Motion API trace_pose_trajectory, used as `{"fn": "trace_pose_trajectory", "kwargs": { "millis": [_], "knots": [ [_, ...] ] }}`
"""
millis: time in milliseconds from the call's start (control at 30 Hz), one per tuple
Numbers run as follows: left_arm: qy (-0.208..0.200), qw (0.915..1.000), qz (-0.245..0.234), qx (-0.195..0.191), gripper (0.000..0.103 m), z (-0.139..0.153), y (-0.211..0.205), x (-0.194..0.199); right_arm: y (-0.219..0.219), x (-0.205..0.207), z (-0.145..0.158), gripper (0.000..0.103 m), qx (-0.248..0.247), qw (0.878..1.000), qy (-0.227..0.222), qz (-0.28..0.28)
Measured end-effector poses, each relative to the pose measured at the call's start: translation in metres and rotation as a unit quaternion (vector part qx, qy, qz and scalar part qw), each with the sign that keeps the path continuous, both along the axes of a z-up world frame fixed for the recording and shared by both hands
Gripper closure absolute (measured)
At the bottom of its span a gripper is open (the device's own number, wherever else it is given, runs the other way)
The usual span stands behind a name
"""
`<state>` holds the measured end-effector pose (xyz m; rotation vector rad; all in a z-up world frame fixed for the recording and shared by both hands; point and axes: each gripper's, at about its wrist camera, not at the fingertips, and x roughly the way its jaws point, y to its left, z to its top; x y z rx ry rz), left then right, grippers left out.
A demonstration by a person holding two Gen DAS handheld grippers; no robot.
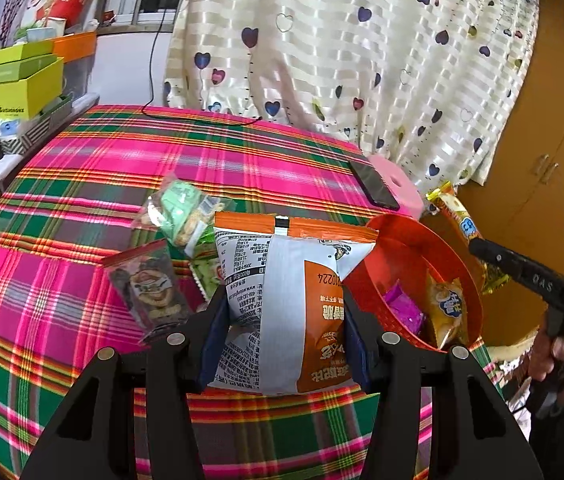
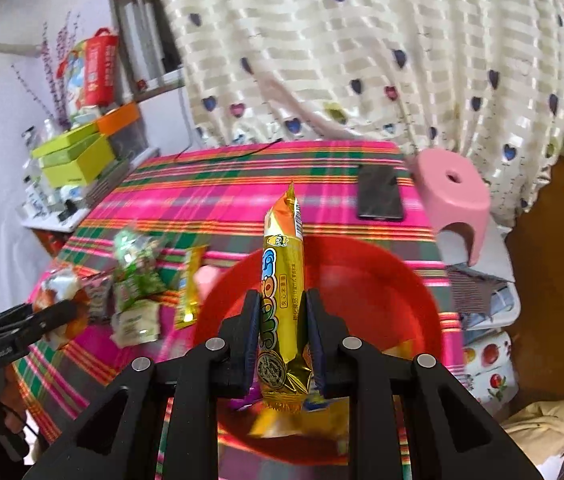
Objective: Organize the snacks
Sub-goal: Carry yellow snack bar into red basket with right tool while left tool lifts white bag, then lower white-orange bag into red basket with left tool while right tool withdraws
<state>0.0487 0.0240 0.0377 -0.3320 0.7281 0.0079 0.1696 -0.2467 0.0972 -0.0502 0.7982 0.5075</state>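
Left gripper [image 1: 283, 320] fingers clamped on orange chip bag [image 1: 293, 304], held beside red basket [image 1: 377, 280] for loading. Right gripper [image 2: 282, 332] fingers clamped on gold snack bar [image 2: 282, 292], upright over basket, ready for drop. Loose snacks [image 1: 178, 216] remain on plaid surface [image 1: 162, 152].

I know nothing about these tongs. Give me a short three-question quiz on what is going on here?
1. True or false: the left tongs hold an orange-and-white snack bag.
2. What do the right tongs grip? A) phone B) gold snack bar C) green packet
3. Fill in: the gold snack bar is held above the red ____.

Key: 1 true; 2 B; 3 basket, which already has a purple packet inside. The phone lies on the plaid cloth.
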Motion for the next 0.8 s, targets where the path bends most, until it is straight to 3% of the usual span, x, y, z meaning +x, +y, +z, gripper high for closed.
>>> {"fn": "trace_pose_trajectory", "kwargs": {
  "millis": [233,633,800],
  "knots": [
    [0.004,0.9999,-0.016,0.003,0.051,-0.002,-0.010,0.012,-0.023,0.026,-0.014,0.083,-0.033,0.999,0.004,-0.013],
    [0.016,0.9992,-0.035,0.007,0.051,-0.008,-0.023,0.028,-0.016,0.051,-0.054,0.083,-0.143,0.989,0.017,0.043],
    [0.017,0.9989,-0.043,0.009,0.051,-0.008,-0.029,0.036,-0.019,0.058,-0.062,0.081,-0.162,0.986,0.021,0.032]
  ]
}}
